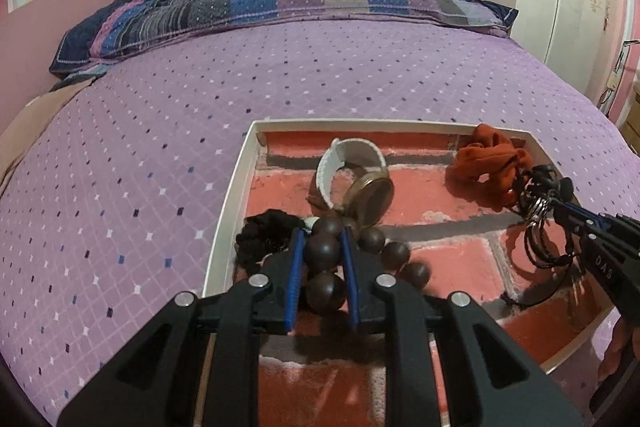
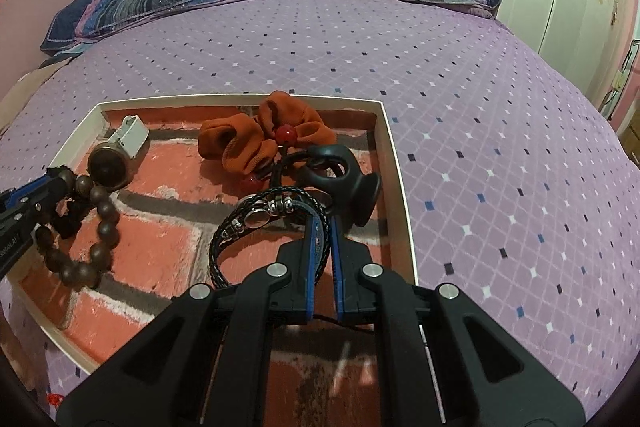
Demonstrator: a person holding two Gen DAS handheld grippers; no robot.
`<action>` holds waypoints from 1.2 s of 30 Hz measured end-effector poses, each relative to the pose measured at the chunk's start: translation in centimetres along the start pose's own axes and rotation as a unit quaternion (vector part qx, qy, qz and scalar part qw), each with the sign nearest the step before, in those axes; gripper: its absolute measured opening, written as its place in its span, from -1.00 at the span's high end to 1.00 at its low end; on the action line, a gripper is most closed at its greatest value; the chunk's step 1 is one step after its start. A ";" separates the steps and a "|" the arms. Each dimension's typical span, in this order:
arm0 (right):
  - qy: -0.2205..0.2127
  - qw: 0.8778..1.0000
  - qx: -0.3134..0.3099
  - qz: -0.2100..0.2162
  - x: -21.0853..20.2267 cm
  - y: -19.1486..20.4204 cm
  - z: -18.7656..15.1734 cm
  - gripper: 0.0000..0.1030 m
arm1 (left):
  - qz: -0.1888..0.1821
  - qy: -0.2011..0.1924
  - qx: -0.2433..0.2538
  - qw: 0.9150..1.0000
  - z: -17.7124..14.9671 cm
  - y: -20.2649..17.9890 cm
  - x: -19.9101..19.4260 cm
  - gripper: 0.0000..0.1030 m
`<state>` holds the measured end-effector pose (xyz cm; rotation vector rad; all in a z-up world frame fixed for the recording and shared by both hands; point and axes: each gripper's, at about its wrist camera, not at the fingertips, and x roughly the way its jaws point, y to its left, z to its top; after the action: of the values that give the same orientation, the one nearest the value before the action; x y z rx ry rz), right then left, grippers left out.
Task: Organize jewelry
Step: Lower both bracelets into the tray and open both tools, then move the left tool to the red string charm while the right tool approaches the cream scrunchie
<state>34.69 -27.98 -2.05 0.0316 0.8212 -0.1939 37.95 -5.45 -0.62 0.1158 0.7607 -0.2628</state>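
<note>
Holding a dark wooden bead bracelet [image 1: 362,251], the left tool [image 1: 322,239] pinches a single bead between narrow jaws, the remaining beads draping toward 4 o'clock over the tray [image 1: 228,203]. The right tool [image 2: 322,223], nearly shut, clamps a black braided bracelet [image 2: 260,217] low over the tray's brick-patterned floor, near an orange scrunchie [image 2: 248,143] at 11 o'clock. Risks: the round bead may roll out of the pads; the dangling braid may snag the black hair clip [image 2: 344,175] beside it; the white-strapped watch [image 1: 356,175] at 12 o'clock may be knocked.
</note>
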 end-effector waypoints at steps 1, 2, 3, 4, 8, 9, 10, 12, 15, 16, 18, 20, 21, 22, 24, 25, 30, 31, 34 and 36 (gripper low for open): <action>0.001 1.000 0.000 0.000 0.1 0.0 0.0 0.85 | 0.001 0.000 0.000 1.000 -0.1 0.0 0.1 0.62; 0.003 1.000 0.001 0.000 0.2 0.0 0.1 0.85 | 0.002 0.001 0.000 1.000 -0.1 0.0 0.1 0.62; 0.005 1.000 0.001 0.000 0.4 0.0 0.2 0.85 | 0.002 0.001 0.000 1.000 -0.1 0.0 0.1 0.62; 0.009 1.000 0.000 0.000 0.6 0.1 0.2 0.85 | 0.002 0.002 0.000 1.000 -0.1 0.0 0.1 0.62; 0.025 1.000 -0.001 -0.001 1.4 0.2 -0.1 0.84 | 0.001 0.009 -0.002 1.000 0.0 0.1 0.0 0.62; 0.029 1.000 -0.001 0.000 1.6 0.3 -0.1 0.84 | 0.004 0.009 -0.002 1.000 -0.1 0.1 -0.2 0.61; 0.035 0.999 0.001 0.004 1.8 0.2 -0.2 0.84 | 0.006 0.007 -0.002 1.000 -0.1 0.1 -0.4 0.61; 0.039 0.999 0.005 0.012 2.0 0.0 -0.3 0.83 | 0.006 0.006 0.000 1.000 -0.1 0.0 -1.0 0.60; 0.041 0.999 0.008 0.011 1.8 -0.2 -0.5 0.56 | 0.005 0.004 -0.001 1.000 -0.1 -0.1 -1.9 0.60; 0.038 0.999 0.012 0.016 1.5 -0.4 -0.5 0.39 | 0.004 0.003 -0.001 1.000 -0.2 -0.2 -2.4 0.60; 0.030 0.999 0.011 0.015 0.9 -0.5 -0.6 0.25 | 0.002 0.000 0.000 1.000 -0.3 -0.4 -3.3 0.56; 0.025 1.000 0.010 0.015 0.1 -0.5 -0.6 0.15 | 0.003 -0.006 0.002 1.000 -0.6 -0.6 -4.3 0.18; 0.023 1.000 0.010 0.016 -0.2 -0.5 -0.6 0.12 | 0.005 -0.011 0.004 1.000 -0.8 -0.8 -5.0 0.11; 0.019 1.000 0.012 0.018 -0.8 -0.6 -0.7 0.02 | 0.006 -0.014 0.006 1.000 -1.0 -0.9 -5.4 0.02; 0.009 1.000 0.011 0.017 -2.0 -0.7 -0.8 -0.19 | 0.007 -0.020 0.012 1.000 -1.5 -1.2 -6.5 -0.07; 0.003 1.000 0.007 0.011 -2.6 -0.6 -0.8 -0.31 | 0.008 -0.022 0.014 1.000 -1.7 -1.4 -7.0 -0.07; -0.025 1.000 -0.002 -0.001 -6.4 -1.2 -1.5 -0.79 | 0.011 -0.032 0.021 0.999 -3.0 -1.6 -9.6 -0.38; -0.030 1.000 -0.003 -0.004 -7.0 -1.4 -1.7 -0.85 | 0.011 -0.035 0.021 0.999 -3.3 -1.6 -10.2 -0.42; -0.043 0.999 -0.010 -0.004 -9.5 -2.2 -2.7 -0.91 | 0.013 -0.043 0.022 0.999 -4.3 -1.8 -12.0 -0.62; -0.049 0.999 -0.021 -0.004 -10.9 -2.6 -3.4 -0.91 | 0.015 -0.046 0.027 0.998 -5.2 -2.1 -13.2 -0.62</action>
<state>24.54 -28.41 3.72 -0.0206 0.7276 -0.1845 24.75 -3.88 4.74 0.1651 0.6596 -0.2578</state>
